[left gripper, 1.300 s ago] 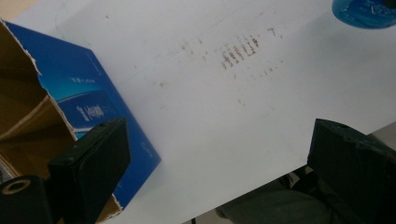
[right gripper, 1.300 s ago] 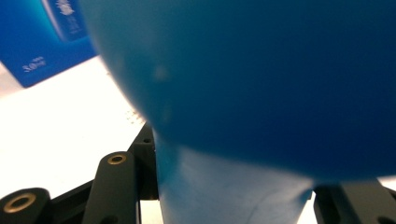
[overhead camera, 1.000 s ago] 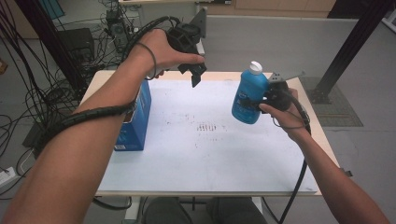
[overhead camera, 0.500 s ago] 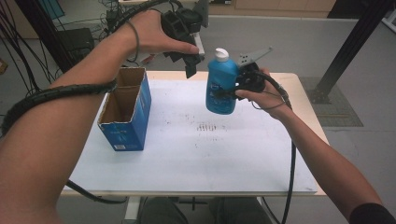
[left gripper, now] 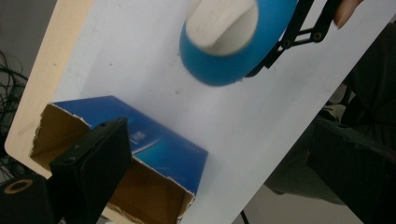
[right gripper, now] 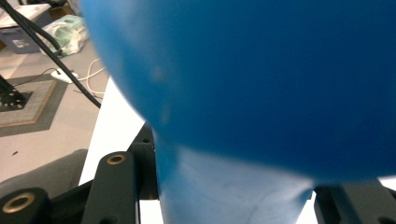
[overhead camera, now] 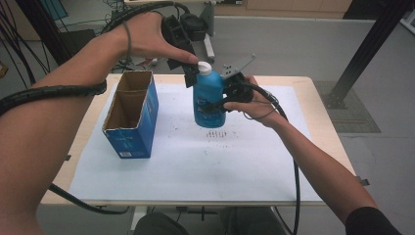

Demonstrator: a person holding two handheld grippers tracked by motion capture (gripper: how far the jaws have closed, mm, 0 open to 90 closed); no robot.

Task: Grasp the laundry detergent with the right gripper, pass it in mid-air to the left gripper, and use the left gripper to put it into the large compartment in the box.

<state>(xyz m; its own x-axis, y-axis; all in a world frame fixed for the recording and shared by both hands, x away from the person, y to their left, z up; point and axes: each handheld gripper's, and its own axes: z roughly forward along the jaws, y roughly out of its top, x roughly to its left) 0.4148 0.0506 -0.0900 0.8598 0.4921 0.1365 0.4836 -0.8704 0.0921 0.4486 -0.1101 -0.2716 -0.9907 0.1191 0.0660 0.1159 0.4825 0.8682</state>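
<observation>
While a blue bottle (overhead camera: 208, 100) was clamped upright above the table's (overhead camera: 323, 122) far middle by the right gripper (overhead camera: 230, 93), the left gripper (overhead camera: 188, 73), jaws spread, was poised beside its cap (overhead camera: 204, 68), seemingly for unscrewing.

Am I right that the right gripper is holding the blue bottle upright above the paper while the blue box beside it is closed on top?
Not quite: the blue box is open on top, its brown inside visible in the high view. The rest holds: the right gripper holds the blue bottle upright above the paper.
</observation>
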